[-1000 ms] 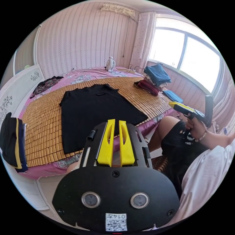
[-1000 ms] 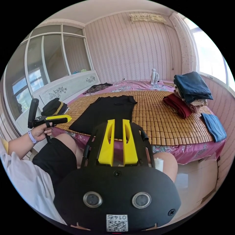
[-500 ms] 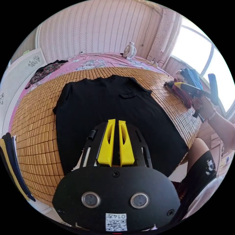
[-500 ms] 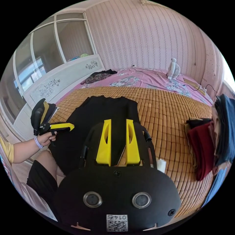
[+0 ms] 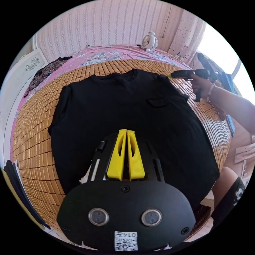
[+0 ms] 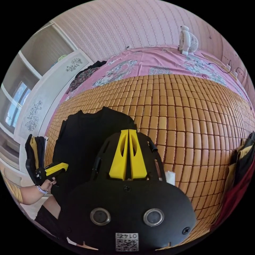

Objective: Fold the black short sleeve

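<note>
We are holding the left gripper, jaws pressed together and empty, over the hem half of the black shirt lying flat on the bed mat, while the right gripper, likewise closed, is reaching probably toward its far shoulder.

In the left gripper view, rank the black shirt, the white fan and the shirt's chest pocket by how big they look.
1. Black shirt, by far the largest.
2. Chest pocket.
3. White fan.
The pocket and fan look close in size, and the fan stands farther away, so that order is unsure.
</note>
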Available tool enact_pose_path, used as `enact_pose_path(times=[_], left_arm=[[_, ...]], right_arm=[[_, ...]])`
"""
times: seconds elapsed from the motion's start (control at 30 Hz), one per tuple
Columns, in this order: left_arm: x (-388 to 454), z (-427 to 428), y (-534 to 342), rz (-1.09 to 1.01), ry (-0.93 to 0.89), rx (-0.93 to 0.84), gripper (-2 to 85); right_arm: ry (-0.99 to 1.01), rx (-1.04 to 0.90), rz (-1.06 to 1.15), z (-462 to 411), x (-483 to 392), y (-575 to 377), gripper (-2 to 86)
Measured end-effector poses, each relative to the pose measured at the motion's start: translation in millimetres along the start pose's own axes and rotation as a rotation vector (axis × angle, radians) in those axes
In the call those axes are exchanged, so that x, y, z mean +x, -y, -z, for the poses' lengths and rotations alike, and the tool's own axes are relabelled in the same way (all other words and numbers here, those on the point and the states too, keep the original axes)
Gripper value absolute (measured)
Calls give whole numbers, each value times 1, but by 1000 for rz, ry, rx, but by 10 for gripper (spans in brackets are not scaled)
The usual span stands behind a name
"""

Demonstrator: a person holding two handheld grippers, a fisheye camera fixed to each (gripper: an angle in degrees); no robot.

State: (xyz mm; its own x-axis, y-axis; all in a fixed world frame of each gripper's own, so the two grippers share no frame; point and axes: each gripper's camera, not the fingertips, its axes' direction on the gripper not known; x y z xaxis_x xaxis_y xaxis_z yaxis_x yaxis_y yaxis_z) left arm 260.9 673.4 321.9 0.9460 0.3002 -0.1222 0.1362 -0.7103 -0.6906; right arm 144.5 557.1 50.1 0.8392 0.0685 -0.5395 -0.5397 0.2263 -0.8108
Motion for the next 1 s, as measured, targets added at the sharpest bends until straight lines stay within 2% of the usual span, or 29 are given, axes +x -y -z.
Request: enact_pose_path(times=[0.1,0.23,0.33,0.4,0.5,0.6,0.67,0.8,0.97,1.0], left_arm=[[-6,9,23,14,-13,-14,-9],[-5,27,57,16,-42,-18,-7],[15,48,92,-34,-57,43,-4],[43,52,129,-78,-138,85,1],[73,38,188,-112,-211,113,18],[95,25,258,-166,-238,135,34],[110,19,298,-236,-267,141,38],[154,-18,366,-383,-249,47,44],[175,-84,394,-465,-136,-158,45],[169,-84,398,-451,-169,-120,30]], right_arm=[[-135,-25,-108,14,28,-7,2],[-170,-69,-158,11,52,-16,10],[-107,-41,-87,12,55,-26,32],[6,-84,-78,0,55,-34,56],[58,-160,-43,-30,48,-42,68],[68,-238,-55,-61,50,-41,32],[55,-205,-77,-64,49,-42,18],[57,-166,-126,-72,53,-46,6],[90,-135,-176,-85,55,-39,2],[87,-131,-178,-87,53,-37,2]])
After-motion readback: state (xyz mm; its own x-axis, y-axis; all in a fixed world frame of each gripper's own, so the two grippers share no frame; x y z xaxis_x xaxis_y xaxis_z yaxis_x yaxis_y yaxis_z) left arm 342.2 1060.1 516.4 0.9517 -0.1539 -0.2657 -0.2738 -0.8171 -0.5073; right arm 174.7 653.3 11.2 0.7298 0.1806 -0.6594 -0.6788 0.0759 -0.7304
